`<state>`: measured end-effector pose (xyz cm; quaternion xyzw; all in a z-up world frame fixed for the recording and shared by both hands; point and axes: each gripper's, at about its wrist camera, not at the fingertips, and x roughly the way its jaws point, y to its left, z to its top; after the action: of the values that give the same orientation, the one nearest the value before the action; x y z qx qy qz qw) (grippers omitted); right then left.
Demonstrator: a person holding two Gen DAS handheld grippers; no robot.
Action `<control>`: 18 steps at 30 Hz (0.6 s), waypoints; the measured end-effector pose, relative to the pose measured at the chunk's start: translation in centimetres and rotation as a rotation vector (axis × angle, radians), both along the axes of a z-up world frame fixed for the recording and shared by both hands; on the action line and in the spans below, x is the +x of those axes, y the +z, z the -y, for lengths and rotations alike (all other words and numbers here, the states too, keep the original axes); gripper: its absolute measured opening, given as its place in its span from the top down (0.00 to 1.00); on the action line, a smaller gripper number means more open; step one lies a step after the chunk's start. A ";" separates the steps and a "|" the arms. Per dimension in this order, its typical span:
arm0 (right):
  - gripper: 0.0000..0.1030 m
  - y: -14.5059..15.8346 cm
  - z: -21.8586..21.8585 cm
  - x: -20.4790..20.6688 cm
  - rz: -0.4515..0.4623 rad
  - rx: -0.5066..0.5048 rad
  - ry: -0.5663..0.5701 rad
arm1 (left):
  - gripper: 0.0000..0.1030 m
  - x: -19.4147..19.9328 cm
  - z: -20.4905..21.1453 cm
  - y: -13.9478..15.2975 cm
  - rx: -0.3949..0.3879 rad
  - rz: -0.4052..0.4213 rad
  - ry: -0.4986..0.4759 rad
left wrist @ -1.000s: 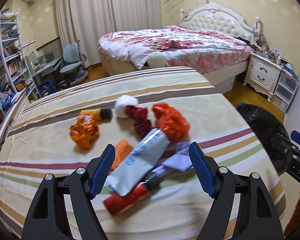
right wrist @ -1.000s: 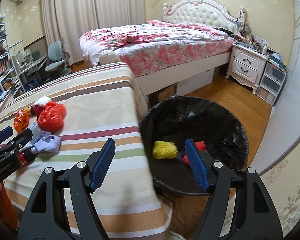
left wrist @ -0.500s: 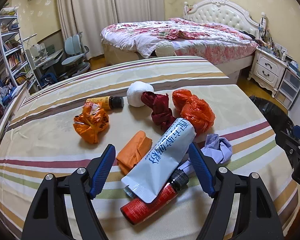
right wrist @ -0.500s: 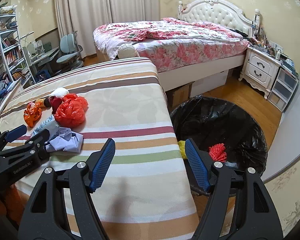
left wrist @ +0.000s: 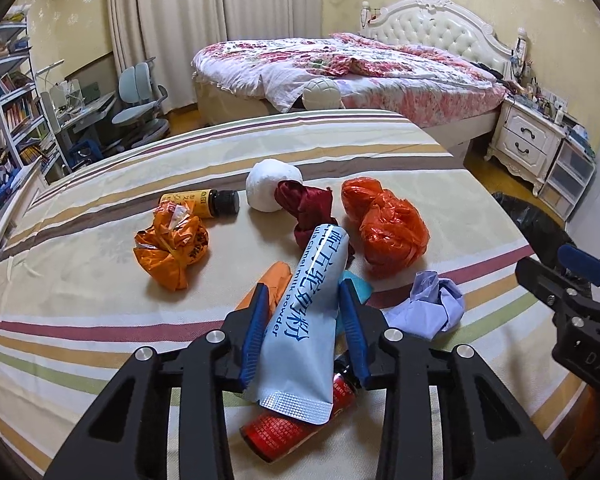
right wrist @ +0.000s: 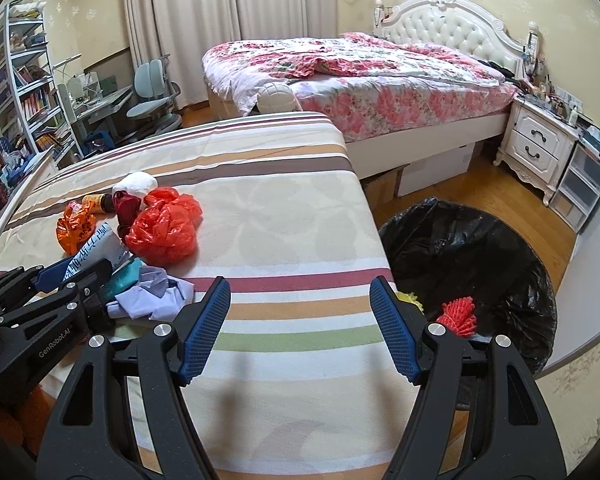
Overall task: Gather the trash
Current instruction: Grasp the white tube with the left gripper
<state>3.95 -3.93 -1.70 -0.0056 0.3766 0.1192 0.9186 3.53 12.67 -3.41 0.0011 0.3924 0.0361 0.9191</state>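
The pale blue sachet [left wrist: 308, 312] is lying on the striped surface [left wrist: 80, 292], its long axis running from its crimped end nearest the camera toward the dark red wad [left wrist: 306, 208] beyond. The left tool [left wrist: 305, 322] is closing narrowly on the sachet's sides, both pads touching it. A red bottle [left wrist: 300, 420] is lying under the sachet, a lilac paper ball [left wrist: 430, 306] just right of it. The right tool [right wrist: 300, 326] is hovering wide apart, gripping nothing, right of the sachet, beside the black-lined bin [right wrist: 480, 248].

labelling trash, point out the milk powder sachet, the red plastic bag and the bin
milk powder sachet [left wrist: 306, 312], left wrist view, printed middle
red plastic bag [right wrist: 164, 232], right wrist view, crumpled centre
bin [right wrist: 460, 240], right wrist view, black liner wall
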 end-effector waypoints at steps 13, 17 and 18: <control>0.31 0.2 -3.9 -0.9 -0.001 -0.008 0.096 | 0.67 -2.2 -2.7 1.6 -0.007 0.053 0.052; 0.31 0.0 -5.5 -1.1 -0.008 -0.014 0.130 | 0.67 -2.7 -4.1 1.3 -0.009 0.049 0.082; 0.31 -0.1 -6.0 -1.2 -0.011 -0.017 0.139 | 0.67 -2.8 -4.6 1.3 -0.011 0.047 0.091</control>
<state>2.79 2.05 -1.76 -0.0387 0.3815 0.1797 0.9059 0.77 17.24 -2.13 -0.0229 0.3704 0.0759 0.9255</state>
